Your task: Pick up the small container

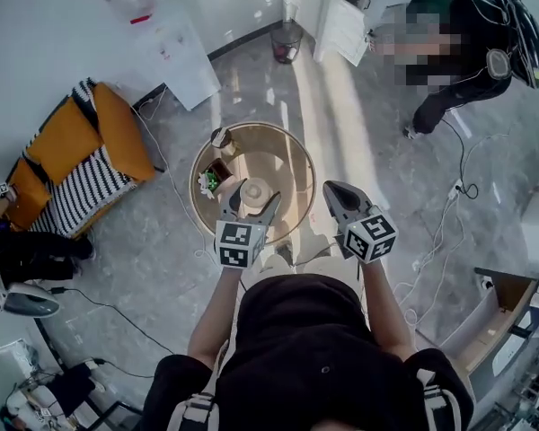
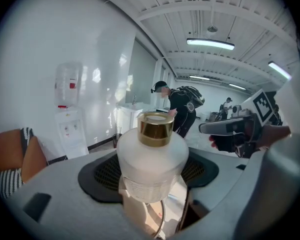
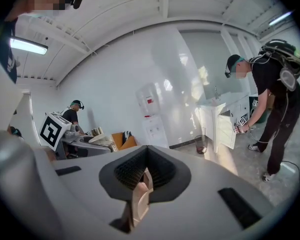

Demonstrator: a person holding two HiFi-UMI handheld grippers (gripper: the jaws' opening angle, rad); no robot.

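Left gripper (image 1: 249, 206) has its jaws clamped on the container (image 2: 151, 156), frosted white with a gold cap, over the round counter (image 1: 292, 160). Right gripper (image 3: 146, 166) jaws are pressed together, nothing between them.

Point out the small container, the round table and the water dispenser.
small container (image 2: 151, 161), left gripper view, on its frosted body.
round table (image 1: 289, 164), head view, on bare top near the right rim.
water dispenser (image 2: 71, 131), left gripper view, on its white lower cabinet.

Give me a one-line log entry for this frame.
left gripper: shut on small container | right gripper: shut, empty | round table: below container
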